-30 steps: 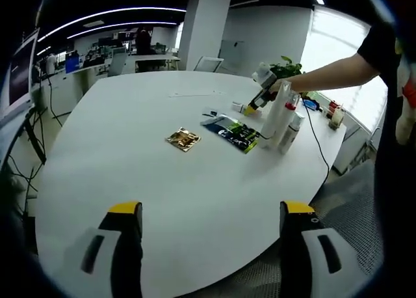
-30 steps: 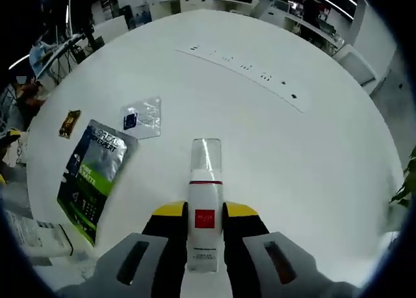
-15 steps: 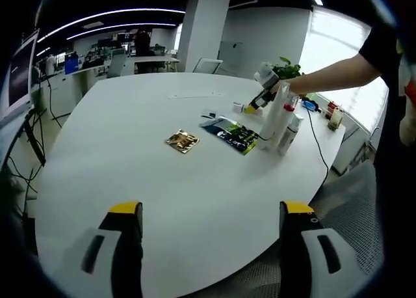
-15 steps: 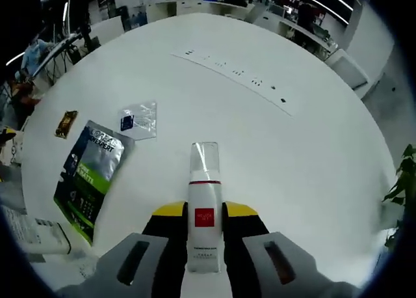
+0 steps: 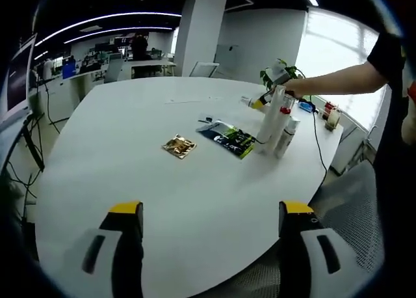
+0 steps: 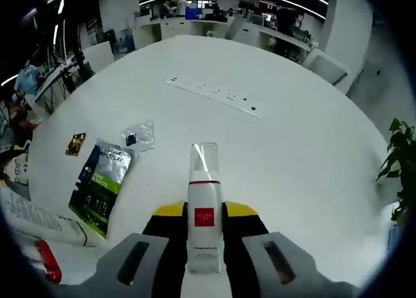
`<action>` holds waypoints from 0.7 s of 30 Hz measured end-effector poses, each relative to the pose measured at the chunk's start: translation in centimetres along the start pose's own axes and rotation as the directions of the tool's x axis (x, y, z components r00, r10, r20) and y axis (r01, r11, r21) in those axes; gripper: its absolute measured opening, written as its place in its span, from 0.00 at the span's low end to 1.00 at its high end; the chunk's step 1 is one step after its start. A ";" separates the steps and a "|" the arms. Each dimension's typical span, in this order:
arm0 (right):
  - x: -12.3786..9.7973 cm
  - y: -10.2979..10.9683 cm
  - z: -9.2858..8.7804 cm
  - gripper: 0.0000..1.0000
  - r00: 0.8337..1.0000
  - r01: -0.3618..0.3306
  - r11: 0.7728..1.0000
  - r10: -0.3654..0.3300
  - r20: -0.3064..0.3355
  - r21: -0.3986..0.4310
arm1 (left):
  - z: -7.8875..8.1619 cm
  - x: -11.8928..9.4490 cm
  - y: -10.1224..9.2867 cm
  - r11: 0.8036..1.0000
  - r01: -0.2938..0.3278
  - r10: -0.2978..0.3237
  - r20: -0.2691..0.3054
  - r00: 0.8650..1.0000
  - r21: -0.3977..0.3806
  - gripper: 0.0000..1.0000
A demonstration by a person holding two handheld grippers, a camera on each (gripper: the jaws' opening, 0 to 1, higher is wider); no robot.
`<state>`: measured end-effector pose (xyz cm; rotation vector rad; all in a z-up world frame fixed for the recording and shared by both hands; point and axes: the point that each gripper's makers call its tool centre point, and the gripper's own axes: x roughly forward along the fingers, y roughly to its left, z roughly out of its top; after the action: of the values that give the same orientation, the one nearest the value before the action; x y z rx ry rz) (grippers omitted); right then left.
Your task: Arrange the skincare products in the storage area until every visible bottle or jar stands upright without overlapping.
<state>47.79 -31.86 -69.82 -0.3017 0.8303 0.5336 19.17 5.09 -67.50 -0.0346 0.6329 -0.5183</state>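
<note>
The right gripper (image 6: 204,215) has risen, clamped on a white clear-capped bottle (image 6: 204,210) pointing forward along its jaws; upright white bottles (image 5: 276,122) stand below-left. The left gripper (image 5: 211,210) gapes empty.

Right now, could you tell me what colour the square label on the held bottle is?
Red, on the white bottle; clearest in the right gripper view.
</note>
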 end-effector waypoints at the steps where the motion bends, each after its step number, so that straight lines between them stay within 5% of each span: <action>1: -0.9 0.2 0.0 0.20 1.000 -0.005 1.000 0.005 0.024 0.015 | 0.3 -0.1 -0.3 1.000 0.001 -0.001 0.006 1.000 -0.001 0.79; 21: -11.9 1.2 -4.3 0.20 0.981 0.062 0.993 -0.079 0.178 0.100 | 3.1 -0.9 -3.2 0.999 0.028 -0.030 0.068 0.997 0.032 0.79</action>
<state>37.87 -36.72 -63.49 -0.1916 0.6628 0.4466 18.88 2.34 -63.94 -0.0321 0.5584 -0.5529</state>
